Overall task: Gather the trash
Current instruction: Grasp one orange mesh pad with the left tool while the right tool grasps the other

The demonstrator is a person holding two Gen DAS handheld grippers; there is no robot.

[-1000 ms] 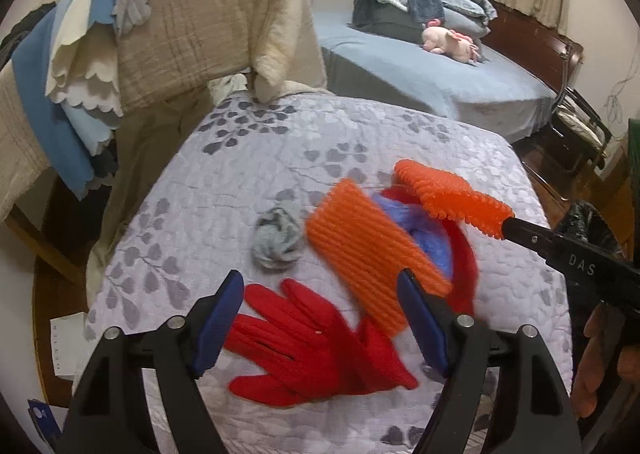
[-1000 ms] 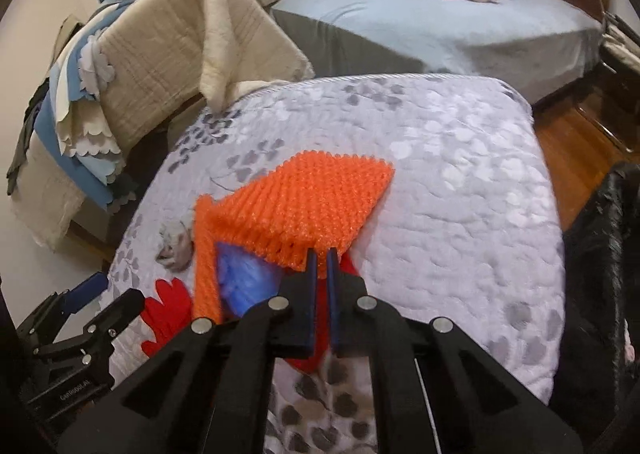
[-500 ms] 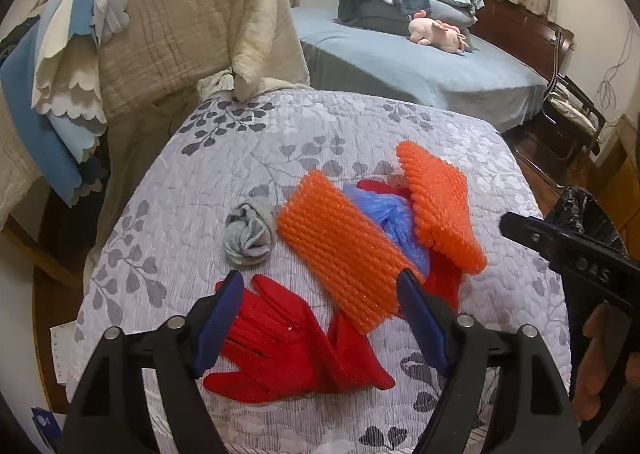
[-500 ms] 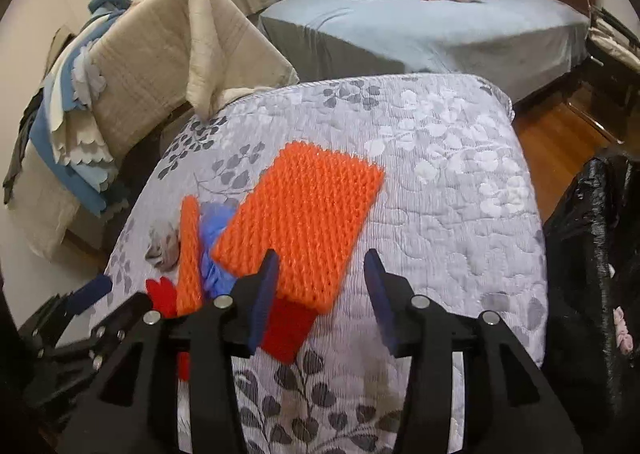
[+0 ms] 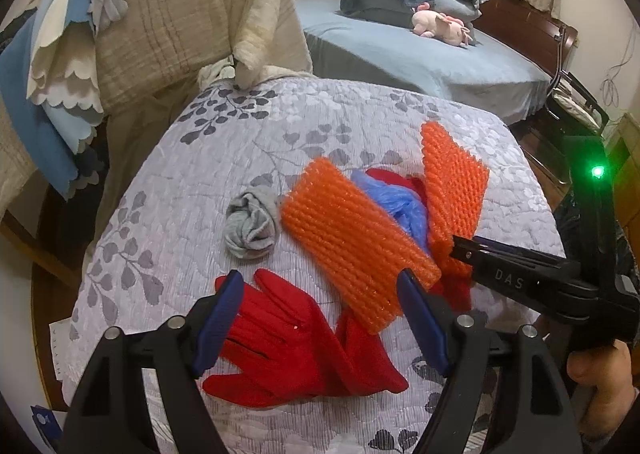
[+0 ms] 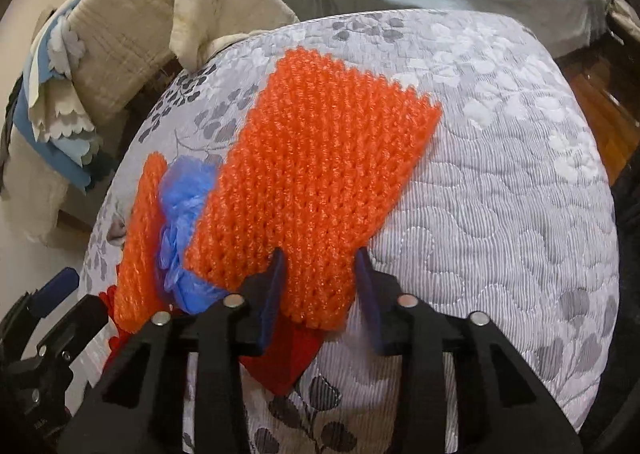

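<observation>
Two orange foam nets lie on the quilt-covered surface (image 5: 224,181). The right-hand net (image 6: 320,173) has its near end between the right tongs (image 6: 320,274), whose jaws have just been closing; the pads flank the net with a gap on the right side, not yet pinching. A second ago these tongs were pressed together on this net, raised above the surface; it now lies flat. The other net (image 5: 352,238) lies at 9 o'clock from it, with a blue plastic bag (image 5: 396,201) between them. A red glove (image 5: 288,346) lies beneath the left tongs (image 5: 320,318), which are spread wide and hold nothing. A grey sock ball (image 5: 250,225) sits at 9 o'clock from the nets. "DAS" reads on the right tool's arm. Behind: a bed (image 5: 420,49) with a pink plush toy (image 5: 440,23), and draped blankets (image 5: 192,13).
</observation>
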